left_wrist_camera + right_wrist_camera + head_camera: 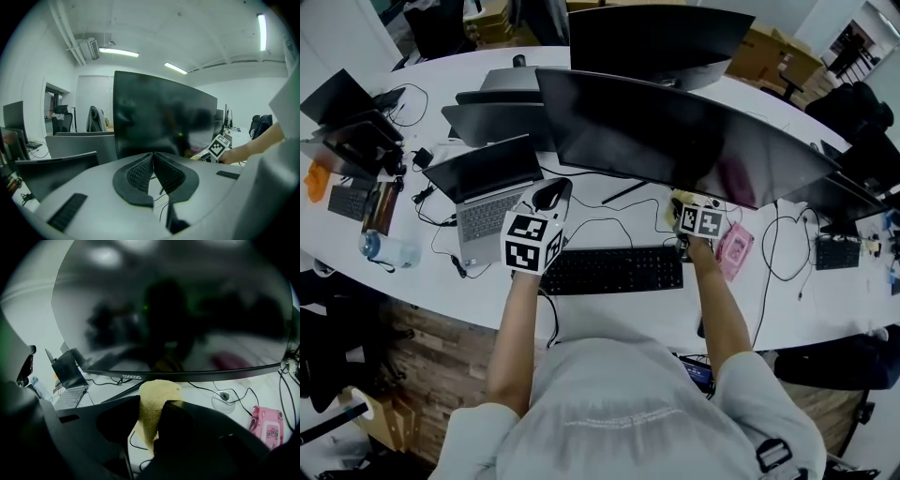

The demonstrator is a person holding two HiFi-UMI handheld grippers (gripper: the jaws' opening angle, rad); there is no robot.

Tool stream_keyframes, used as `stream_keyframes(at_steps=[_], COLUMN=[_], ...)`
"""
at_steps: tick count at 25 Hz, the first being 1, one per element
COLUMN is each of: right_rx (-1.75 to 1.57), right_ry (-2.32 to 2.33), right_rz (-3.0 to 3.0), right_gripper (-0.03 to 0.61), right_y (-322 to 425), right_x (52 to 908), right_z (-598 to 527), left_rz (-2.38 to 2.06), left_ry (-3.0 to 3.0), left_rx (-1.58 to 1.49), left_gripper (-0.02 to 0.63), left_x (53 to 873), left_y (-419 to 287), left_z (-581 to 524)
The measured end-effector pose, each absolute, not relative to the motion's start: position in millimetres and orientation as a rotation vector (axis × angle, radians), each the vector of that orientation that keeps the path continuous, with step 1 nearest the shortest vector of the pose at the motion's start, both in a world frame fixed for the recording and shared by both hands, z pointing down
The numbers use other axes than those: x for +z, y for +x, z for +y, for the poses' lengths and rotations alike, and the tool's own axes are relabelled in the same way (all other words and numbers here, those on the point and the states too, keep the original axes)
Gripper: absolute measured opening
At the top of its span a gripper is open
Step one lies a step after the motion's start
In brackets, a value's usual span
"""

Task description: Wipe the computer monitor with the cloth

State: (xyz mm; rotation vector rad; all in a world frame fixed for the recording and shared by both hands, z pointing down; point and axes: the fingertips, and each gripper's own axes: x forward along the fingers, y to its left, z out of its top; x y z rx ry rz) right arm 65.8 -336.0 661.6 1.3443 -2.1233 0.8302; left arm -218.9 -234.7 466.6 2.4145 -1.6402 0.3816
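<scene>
the cloth (157, 397) is a yellow, nubbly, towel-like piece, pinched in the right tongs (155, 414), which are clamped on a bunched fold. a soft tuft pokes out past the tips. in the head view the right tongs (686, 204) sit low in front of the monitor (675, 141), at about 1 o'clock from the keyboard (612, 270), close under the bottom edge of the screen. i can't tell whether the cloth (679, 197) touches the screen.

the left tongs (153, 163) are closed with nothing between them, and hover over the tabletop (628, 314) at 11 o'clock from the keyboard.

the cloth looks light and limp. it should flatten under slight pressure and drag easily on the glass. the hold on the bunch looks right, provided enough cloth stays proud of the tips that hard plastic never meets the panel.

the monitor (187, 310) is wide, curved, thin and glossy, probably fragile and apt to rock on its stand. it likely wants light, even strokes.
</scene>
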Motion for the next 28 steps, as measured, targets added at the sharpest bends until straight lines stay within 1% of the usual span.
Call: stream_keyframes(at_steps=[14, 28], right_rx=[0.805, 0.824], right_ry=[1.323, 1.224], right_rz=[-2.148, -2.223], right_gripper=[0.110, 0.110], right_y=[4.3, -84.7], right_x=[659.8, 659.4], right_z=[-334.2, -332.0], left_rz=[-1.636, -1.642], left_ry=[2.419, 2.396], left_rx=[0.391, 0.402], left_gripper=[0.020, 0.020], left_x=[480.1, 488.1], left_y=[-267.1, -318.7], left_z=[-228.2, -238.1])
